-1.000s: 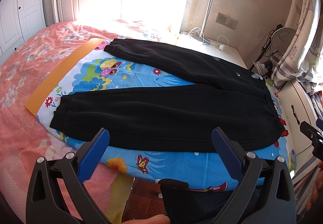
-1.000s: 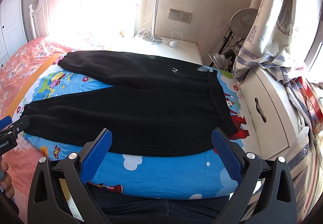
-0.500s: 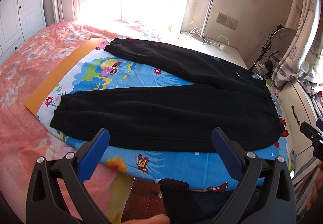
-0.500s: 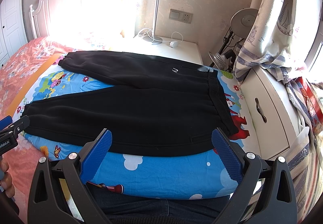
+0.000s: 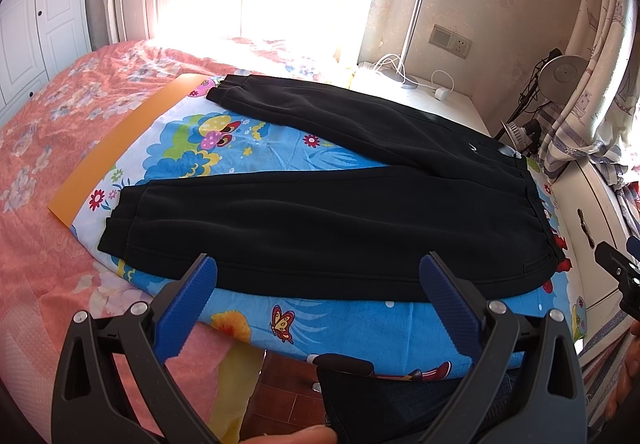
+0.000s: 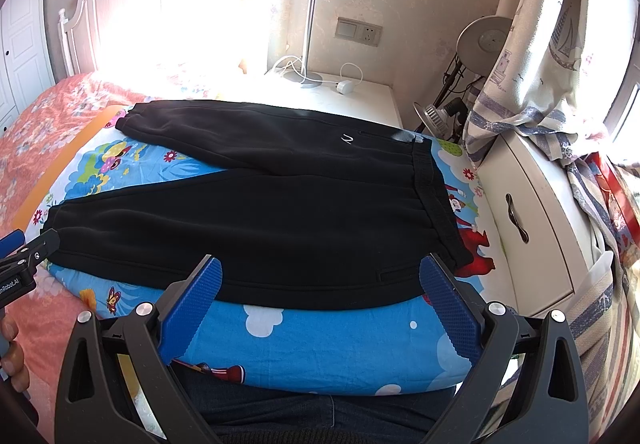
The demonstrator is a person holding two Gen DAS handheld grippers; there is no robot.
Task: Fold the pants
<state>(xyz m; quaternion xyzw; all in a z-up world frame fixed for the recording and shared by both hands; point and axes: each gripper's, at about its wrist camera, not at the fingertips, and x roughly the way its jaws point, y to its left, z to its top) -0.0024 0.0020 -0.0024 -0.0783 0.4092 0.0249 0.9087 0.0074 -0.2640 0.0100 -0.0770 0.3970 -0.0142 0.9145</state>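
Pants (image 5: 340,212) lie flat on the cartoon sheet (image 5: 352,324) along the bed's (image 5: 48,132) near edge, legs spread apart, waistband toward the white cabinet (image 6: 532,228); we hold left tongs (image 5: 318,300) and right tongs (image 6: 320,296) gaping wide, empty, just short of the near leg.

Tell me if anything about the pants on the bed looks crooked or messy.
Nothing looks messy. The black pants lie flat on the cartoon sheet, legs splayed in a V, waistband toward the white cabinet. Both tongs, left and right, are open, touching nothing.
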